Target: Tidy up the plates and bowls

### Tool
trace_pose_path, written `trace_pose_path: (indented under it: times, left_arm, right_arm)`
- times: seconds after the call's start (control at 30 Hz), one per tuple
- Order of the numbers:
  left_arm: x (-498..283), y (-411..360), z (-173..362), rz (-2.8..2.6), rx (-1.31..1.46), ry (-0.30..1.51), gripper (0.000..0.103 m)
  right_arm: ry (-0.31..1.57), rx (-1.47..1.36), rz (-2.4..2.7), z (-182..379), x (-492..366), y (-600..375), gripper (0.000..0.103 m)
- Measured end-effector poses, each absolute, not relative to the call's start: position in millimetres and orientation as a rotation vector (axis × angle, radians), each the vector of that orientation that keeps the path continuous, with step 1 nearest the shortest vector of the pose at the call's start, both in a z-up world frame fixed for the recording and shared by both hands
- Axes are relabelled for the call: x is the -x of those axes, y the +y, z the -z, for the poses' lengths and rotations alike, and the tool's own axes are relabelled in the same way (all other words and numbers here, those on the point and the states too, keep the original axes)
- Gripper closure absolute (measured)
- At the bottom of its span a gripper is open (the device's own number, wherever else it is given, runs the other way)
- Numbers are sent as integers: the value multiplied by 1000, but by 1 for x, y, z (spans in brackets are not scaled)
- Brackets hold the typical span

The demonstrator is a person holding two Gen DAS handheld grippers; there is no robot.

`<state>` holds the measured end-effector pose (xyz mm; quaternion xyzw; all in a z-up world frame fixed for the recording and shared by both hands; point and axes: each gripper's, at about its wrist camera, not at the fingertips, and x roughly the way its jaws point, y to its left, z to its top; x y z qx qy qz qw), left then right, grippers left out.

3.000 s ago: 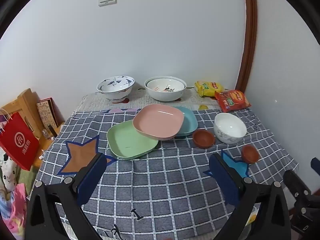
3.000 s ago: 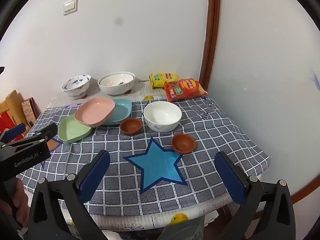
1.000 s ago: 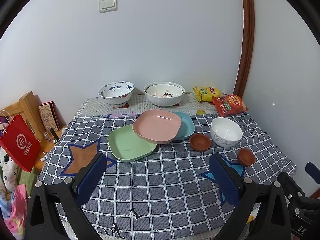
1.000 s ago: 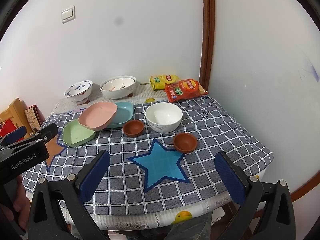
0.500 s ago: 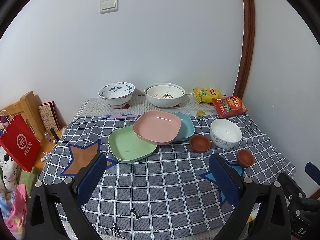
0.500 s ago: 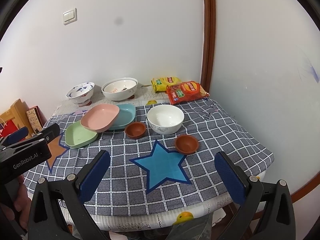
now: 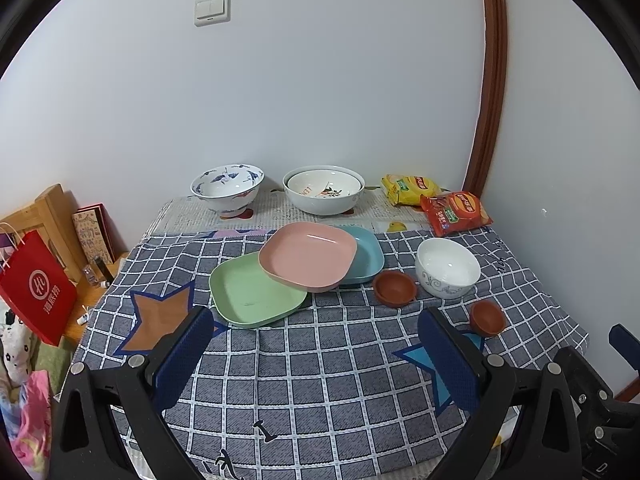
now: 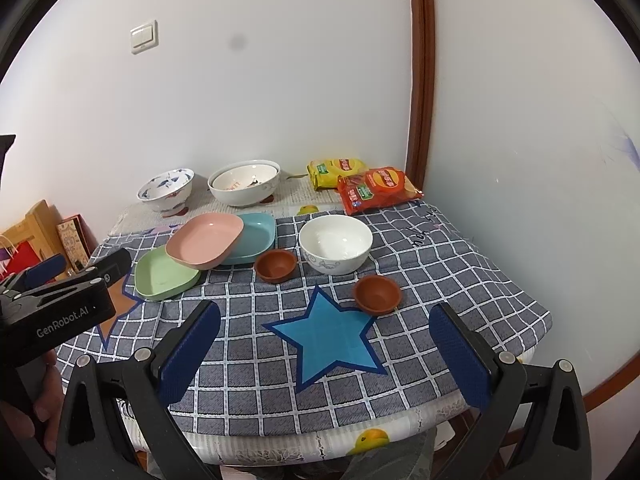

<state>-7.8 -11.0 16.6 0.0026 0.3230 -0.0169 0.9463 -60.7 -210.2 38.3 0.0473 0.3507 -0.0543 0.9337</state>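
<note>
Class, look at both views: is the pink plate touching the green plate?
Touching: in the left wrist view the pink plate overlaps and rests on the green plate.

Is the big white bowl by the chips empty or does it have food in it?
Empty. The white bowl stands upright, and its whole inside shows plain white with nothing in it.

Blue plate (image 7: 366, 254) partly under pink plate (image 7: 308, 256)
</note>
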Motion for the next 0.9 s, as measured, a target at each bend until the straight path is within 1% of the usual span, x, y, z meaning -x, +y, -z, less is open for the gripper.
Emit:
trace_pose_path:
  times: [0.53,0.9]
  left_arm:
    - [1,-13,-15,52,13,662,0]
    - [-26,-9,-17,63,-3,660,0]
  right_arm:
    - [716,-97,102,-35,54,-212,1]
    - [718,-113,62,-35,31,-212,1]
